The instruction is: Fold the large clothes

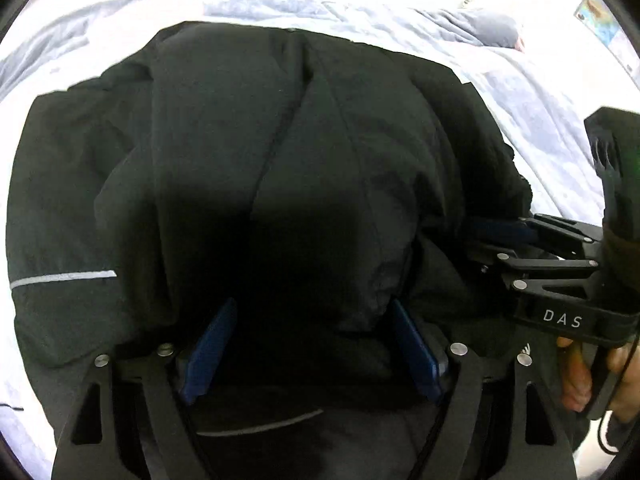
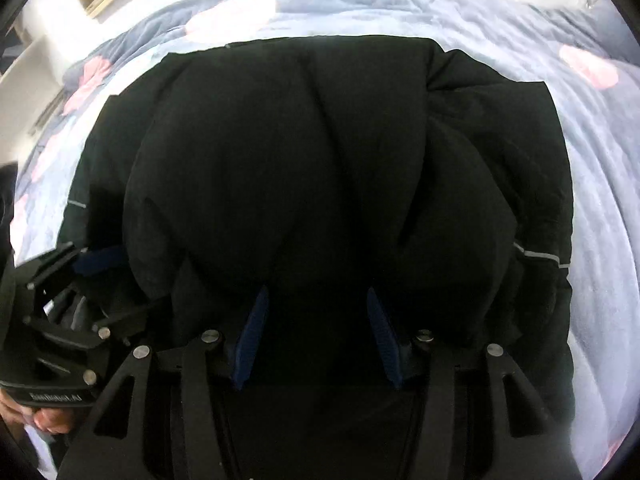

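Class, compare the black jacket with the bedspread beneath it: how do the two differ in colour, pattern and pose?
The black jacket is dark and plain apart from thin grey reflective stripes; the bedspread is pale blue-grey with pink blotches. The jacket is bunched into a thick folded bundle; the bedspread lies spread out, only lightly rippled. The jacket sits between both grippers' fingers; the bedspread is ungripped. Both are soft fabric.
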